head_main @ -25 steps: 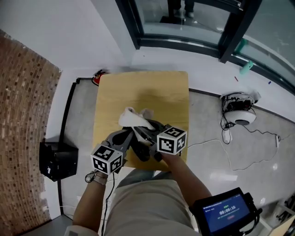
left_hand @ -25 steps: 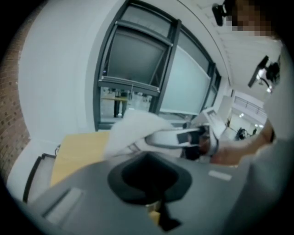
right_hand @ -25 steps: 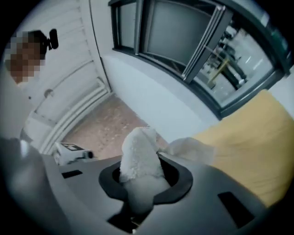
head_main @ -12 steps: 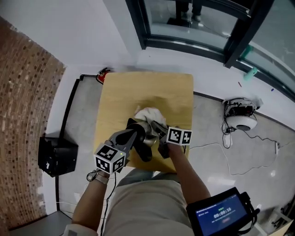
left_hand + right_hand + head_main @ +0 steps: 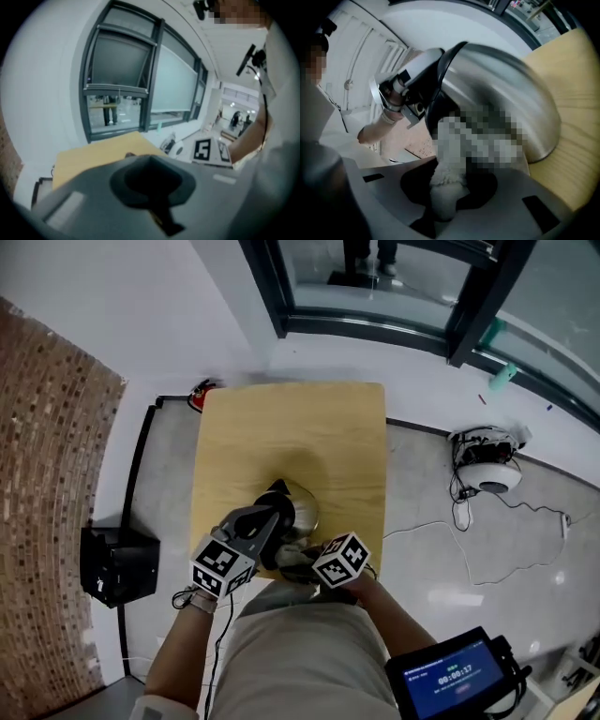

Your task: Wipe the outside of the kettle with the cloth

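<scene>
My right gripper (image 5: 298, 555) pinches the white cloth (image 5: 443, 187) and presses it on the shiny kettle (image 5: 501, 84), low down. My left gripper (image 5: 274, 515) is closed tight by the black handle (image 5: 440, 79). The kettle sits on the wooden table (image 5: 281, 427), near me.

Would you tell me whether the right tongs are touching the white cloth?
Touching. The right gripper view shows the cloth pinched between the right tongs, its free end reaching up toward the kettle.
</scene>
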Action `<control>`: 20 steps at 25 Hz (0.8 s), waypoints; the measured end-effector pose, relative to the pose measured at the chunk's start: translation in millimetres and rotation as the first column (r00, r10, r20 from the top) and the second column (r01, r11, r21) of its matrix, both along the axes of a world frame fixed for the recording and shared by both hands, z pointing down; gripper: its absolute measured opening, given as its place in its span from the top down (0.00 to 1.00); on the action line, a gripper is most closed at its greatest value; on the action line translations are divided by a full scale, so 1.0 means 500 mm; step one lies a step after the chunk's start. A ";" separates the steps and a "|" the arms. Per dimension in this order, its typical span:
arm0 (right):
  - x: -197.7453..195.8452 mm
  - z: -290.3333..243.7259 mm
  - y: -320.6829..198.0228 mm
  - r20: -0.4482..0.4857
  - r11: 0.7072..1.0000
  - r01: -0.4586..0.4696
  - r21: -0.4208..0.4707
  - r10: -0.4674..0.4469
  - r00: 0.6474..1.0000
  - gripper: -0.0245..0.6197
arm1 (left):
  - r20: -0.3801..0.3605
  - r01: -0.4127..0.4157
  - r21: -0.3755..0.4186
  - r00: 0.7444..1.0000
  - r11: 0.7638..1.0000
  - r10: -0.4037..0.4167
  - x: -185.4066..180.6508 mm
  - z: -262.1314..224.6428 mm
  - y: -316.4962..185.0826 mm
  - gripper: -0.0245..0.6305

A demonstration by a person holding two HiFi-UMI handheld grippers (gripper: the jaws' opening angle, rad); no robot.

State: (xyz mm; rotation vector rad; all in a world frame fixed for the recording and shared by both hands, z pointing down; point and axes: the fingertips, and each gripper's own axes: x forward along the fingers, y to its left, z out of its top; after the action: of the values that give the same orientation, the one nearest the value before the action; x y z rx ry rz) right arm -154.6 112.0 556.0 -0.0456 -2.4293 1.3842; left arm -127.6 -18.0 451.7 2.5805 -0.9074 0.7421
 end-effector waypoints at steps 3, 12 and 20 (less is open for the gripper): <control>-0.093 0.002 0.009 0.009 1.000 -0.007 0.028 0.007 1.000 0.84 | 0.043 -0.042 0.012 0.998 0.999 0.042 0.017 0.004 0.002 0.98; 0.101 -0.157 -0.033 0.356 0.946 -0.296 0.133 0.233 0.905 0.84 | 0.304 -0.291 0.096 0.919 0.952 0.251 0.080 0.035 0.008 0.98; 0.209 -0.070 -0.306 0.199 0.574 -0.808 0.133 0.783 0.589 0.84 | 0.257 -0.211 0.086 0.949 0.974 0.183 0.068 0.038 -0.016 0.98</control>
State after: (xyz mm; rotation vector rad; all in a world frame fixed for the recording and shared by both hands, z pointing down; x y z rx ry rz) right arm -49.9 -41.0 520.9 1.2219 -2.8069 1.4197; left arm -93.9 -25.8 470.5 2.7508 -0.7851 1.1204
